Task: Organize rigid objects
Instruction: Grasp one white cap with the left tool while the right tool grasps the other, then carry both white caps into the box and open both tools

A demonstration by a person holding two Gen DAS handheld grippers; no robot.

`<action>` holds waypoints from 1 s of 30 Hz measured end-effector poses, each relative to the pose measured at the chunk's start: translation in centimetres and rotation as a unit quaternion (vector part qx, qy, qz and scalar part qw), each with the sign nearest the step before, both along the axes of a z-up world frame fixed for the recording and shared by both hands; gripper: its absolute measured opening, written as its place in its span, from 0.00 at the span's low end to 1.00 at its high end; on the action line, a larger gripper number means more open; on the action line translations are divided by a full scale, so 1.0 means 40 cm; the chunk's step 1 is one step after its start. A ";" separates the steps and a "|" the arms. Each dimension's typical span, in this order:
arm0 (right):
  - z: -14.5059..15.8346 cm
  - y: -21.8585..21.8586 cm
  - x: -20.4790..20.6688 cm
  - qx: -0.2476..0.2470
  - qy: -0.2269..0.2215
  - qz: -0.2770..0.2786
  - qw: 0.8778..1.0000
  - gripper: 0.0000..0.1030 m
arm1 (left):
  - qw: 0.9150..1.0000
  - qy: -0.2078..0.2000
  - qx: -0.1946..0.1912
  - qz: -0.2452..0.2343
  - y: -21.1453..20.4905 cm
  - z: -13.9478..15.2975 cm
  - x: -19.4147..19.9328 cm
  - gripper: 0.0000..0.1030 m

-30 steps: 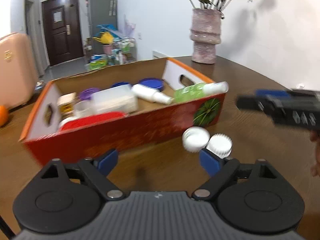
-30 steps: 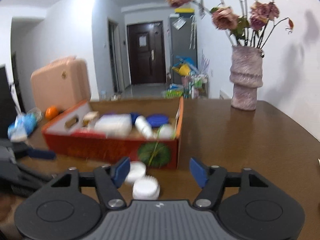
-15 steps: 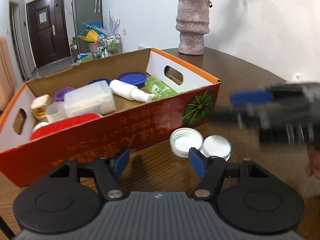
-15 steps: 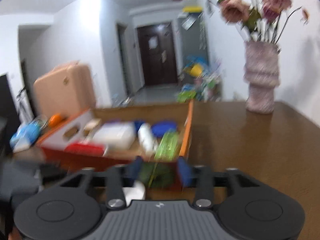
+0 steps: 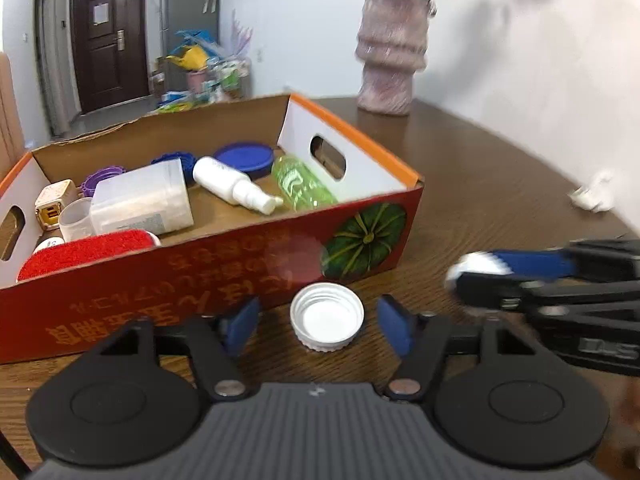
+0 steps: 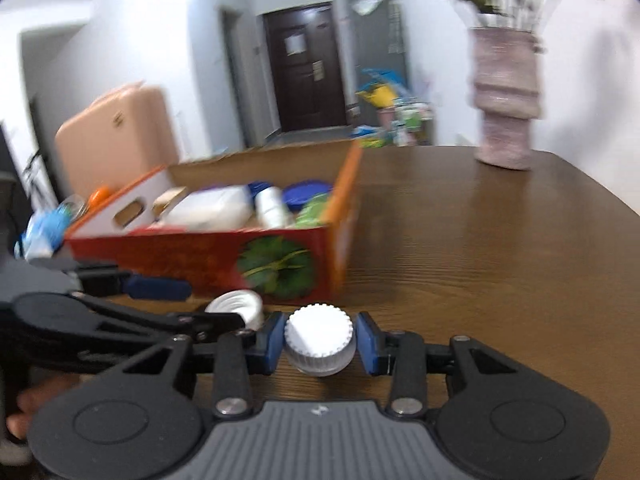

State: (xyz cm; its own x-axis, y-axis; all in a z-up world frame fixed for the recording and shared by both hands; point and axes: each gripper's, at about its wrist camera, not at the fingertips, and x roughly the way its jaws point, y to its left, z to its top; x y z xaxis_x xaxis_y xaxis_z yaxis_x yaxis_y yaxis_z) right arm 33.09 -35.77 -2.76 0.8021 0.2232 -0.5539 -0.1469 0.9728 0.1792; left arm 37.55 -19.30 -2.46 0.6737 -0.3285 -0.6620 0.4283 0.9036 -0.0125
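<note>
Left wrist view: the left gripper (image 5: 318, 320), closing, stood apart around the hollow-up white cap (image 5: 327, 316) beside the box (image 5: 208, 272); bare table (image 5: 500, 184) lay rightward.

Right wrist view: the right gripper (image 6: 320, 340), closing, clamped the ridged cap (image 6: 319, 338), top up.

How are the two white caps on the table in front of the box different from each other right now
The open-side-up cap shows its hollow inside; the ridged cap has its closed top up. The open-side-up cap sits between the left gripper pads with gaps either side; the ridged cap is pinched by the right gripper. Both jaws have just been closing. Both caps are white, round and ribbed.
</note>
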 end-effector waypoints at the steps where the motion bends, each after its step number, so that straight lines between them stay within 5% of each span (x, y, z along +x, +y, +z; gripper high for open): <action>1: 0.003 -0.007 -0.013 0.001 -0.001 -0.003 1.000 0.36 | 1.000 -0.002 0.021 0.006 -0.016 -0.009 -0.001 0.42; 11: 0.042 0.006 -0.141 -0.002 -0.013 0.009 1.000 0.36 | 0.997 -0.036 0.016 0.060 0.090 0.082 -0.212 0.39; 22: 0.063 0.180 -0.315 -0.004 -0.017 0.084 0.996 0.37 | 0.990 -0.091 -0.016 0.106 0.307 0.199 -0.500 0.39; 30: 0.108 0.223 -0.365 -0.005 -0.039 0.090 0.995 0.37 | 0.991 -0.094 -0.042 0.082 0.326 0.208 -0.490 0.39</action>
State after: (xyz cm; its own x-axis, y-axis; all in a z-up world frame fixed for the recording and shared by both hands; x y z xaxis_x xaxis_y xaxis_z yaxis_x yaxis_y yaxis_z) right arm 18.48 -26.84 1.55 0.7903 0.3616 -0.4946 -0.3322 0.9312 0.1501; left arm 17.93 -6.24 5.85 0.8315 -0.2533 -0.4944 0.2784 0.9602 -0.0237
